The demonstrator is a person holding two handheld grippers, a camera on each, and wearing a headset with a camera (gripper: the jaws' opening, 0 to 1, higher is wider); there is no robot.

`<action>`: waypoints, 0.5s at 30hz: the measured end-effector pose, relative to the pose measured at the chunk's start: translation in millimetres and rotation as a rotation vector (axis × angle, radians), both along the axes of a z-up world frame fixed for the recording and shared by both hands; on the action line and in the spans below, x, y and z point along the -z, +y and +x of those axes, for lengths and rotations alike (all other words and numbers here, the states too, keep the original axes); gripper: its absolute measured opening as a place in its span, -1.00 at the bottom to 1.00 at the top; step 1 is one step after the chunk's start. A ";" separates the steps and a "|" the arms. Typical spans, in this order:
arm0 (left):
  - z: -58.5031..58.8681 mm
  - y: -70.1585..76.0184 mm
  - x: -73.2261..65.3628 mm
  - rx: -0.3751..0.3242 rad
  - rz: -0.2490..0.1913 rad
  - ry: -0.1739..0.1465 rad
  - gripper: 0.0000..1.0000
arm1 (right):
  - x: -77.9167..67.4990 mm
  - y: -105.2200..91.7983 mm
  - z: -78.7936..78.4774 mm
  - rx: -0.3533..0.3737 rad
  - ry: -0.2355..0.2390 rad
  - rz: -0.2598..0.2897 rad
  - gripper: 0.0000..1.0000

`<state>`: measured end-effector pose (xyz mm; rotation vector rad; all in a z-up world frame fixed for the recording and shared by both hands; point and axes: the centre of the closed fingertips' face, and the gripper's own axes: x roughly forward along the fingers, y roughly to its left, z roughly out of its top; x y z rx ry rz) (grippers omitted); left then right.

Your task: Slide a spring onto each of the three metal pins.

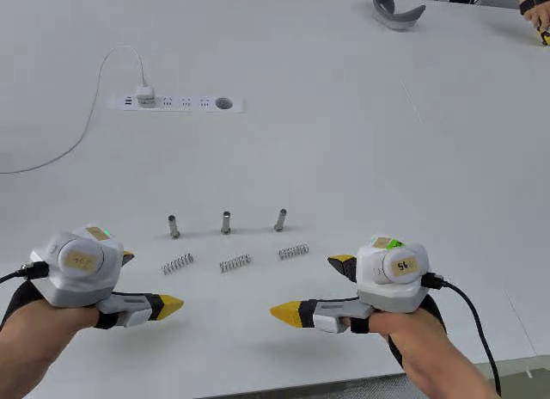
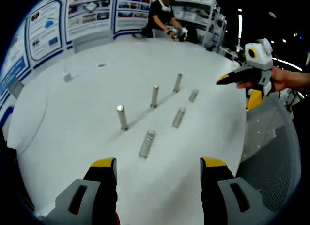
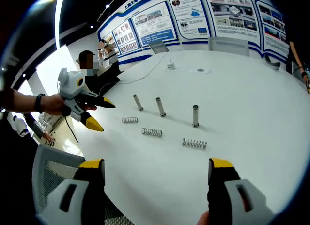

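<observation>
Holding both tools low in the head view, you've got the left hand-held gripper (image 1: 150,283) at lower left and the right hand-held gripper (image 1: 311,287) at lower right, yellow tips pointing toward each other over the near part of the table (image 1: 361,158). Both have jaws spread wide w/ nothing between them.

Just beyond the tips, 3 springs lie flat in a row near frame centre: left spring (image 1: 178,263), mid spring (image 1: 235,262), right spring (image 1: 293,251), all apart from each other. Behind each, approx. in line, a pin stands upright & bare: left pin (image 1: 173,226), mid pin (image 1: 226,223), right pin (image 1: 280,220). No spring touches a pin.

Further up, in the upper left, a white power strip (image 1: 176,102) lies w/ a charger (image 1: 145,95) plugged in & a thin cable (image 1: 90,117) curving off to the left edge. At top right, a grey curved object (image 1: 395,10) sits on the table, and another person's hand (image 1: 537,12) shows in the corner.
</observation>
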<state>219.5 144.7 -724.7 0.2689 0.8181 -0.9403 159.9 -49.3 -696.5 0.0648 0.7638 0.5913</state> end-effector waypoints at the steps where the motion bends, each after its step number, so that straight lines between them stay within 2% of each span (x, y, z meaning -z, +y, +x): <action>1: 0.8 -1.5 0.7 0.003 0.001 -0.001 0.41 | 0.0 -0.7 0.0 0.003 0.000 0.001 0.78; 4: 4.6 -5.8 5.3 0.027 0.028 -0.012 0.34 | 1.4 -1.7 -1.4 0.007 0.005 -0.002 0.79; 9: 11.0 -12.5 9.3 0.036 0.027 -0.007 0.28 | 2.4 -1.6 -2.2 0.012 0.008 0.001 0.79; 15: 12.6 -18.9 17.8 0.059 0.020 0.008 0.16 | 3.4 -3.8 -2.2 0.023 0.011 0.004 0.79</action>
